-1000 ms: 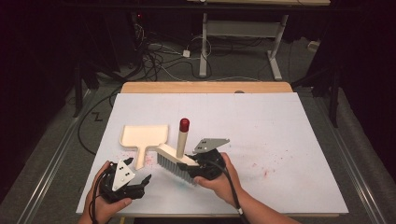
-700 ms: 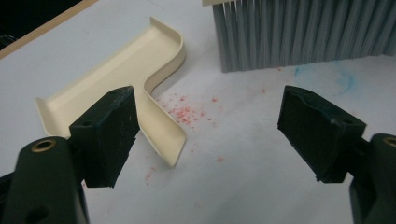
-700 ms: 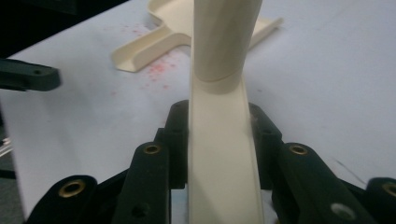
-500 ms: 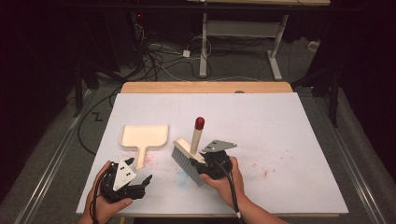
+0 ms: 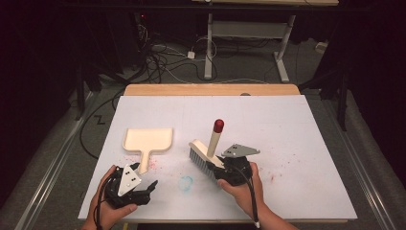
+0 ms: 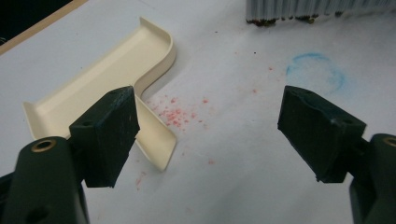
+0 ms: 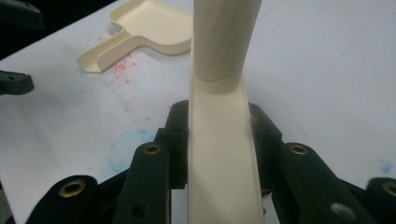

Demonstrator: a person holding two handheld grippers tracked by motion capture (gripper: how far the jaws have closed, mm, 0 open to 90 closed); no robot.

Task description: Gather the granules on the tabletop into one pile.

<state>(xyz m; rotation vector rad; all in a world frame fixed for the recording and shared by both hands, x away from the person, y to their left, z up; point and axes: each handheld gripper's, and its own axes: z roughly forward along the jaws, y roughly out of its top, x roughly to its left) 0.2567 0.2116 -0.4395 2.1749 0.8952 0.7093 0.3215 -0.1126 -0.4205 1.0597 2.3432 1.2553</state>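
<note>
A cream dustpan (image 5: pixel 147 140) lies flat on the white table cover, its handle toward me. To its right my right gripper (image 5: pixel 221 168) is shut on the cream back of a hand brush (image 5: pixel 203 156), whose bristles point down at the cover. The brush's handle with a red tip (image 5: pixel 218 126) slants up and away. In the right gripper view both jaws clamp the brush back (image 7: pixel 219 158). My left gripper (image 5: pixel 146 188) rests near the front edge, open. In the left gripper view its jaws (image 6: pixel 205 126) stand wide apart and hold nothing, just short of the dustpan's handle (image 6: pixel 156 140).
Red crumbs (image 5: pixel 155 165) lie by the dustpan's handle, more (image 5: pixel 282 167) to the right of the brush. A blue chalk ring (image 5: pixel 186 182) marks the cover between the grippers. A wooden table edge (image 5: pixel 210 89) runs along the back, with cables and desk legs on the floor behind it.
My right gripper has carried the brush to the right, away from the dustpan. The left gripper and the dustpan have stayed where they were.
</note>
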